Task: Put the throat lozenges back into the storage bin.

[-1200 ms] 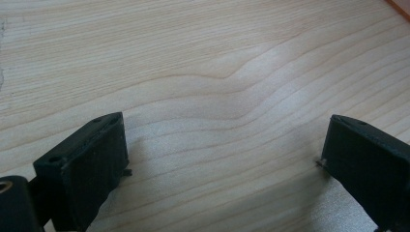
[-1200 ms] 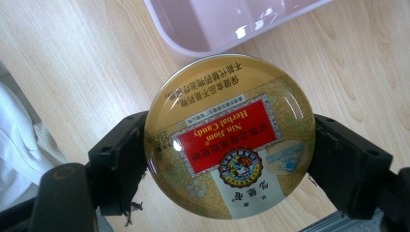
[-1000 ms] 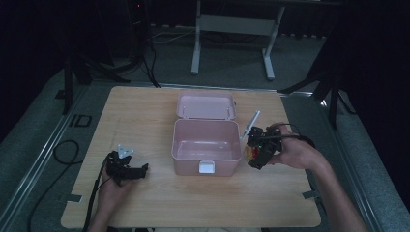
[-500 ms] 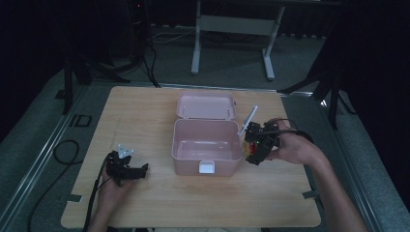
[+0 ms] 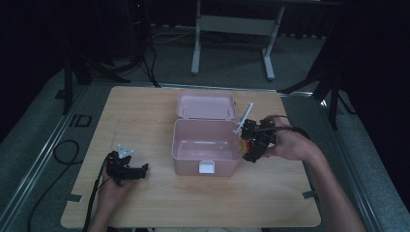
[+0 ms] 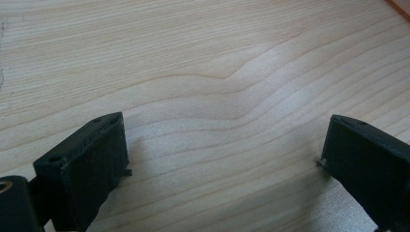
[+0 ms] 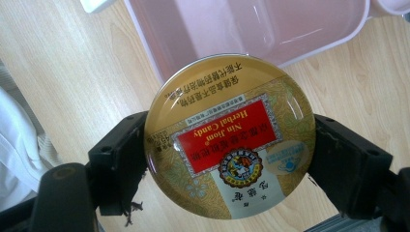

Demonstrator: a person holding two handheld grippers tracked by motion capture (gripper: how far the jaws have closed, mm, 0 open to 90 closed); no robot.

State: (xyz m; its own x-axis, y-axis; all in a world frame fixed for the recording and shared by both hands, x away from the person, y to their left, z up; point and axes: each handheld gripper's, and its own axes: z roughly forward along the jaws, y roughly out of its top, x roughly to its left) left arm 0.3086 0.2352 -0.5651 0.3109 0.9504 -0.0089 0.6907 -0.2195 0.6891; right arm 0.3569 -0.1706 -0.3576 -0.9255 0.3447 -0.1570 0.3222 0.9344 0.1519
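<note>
Candy tin (image 7: 229,137) hovering just right of the pink box (image 5: 207,147)
Right gripper (image 5: 252,146) is pinching its slick, rigid rim edge-on, probably light; left gripper (image 5: 126,166) is sitting wide open.

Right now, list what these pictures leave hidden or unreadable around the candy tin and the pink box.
- Candy tin: in the right gripper view its sides sit behind the right hand-held gripper; its underside faces away.
- In the high view the tin is too small to read, a red speck at the gripper.
- Pink box: cut off by the top edge of the right gripper view.
- Box floor near the front wall: hidden in the high view.
</note>
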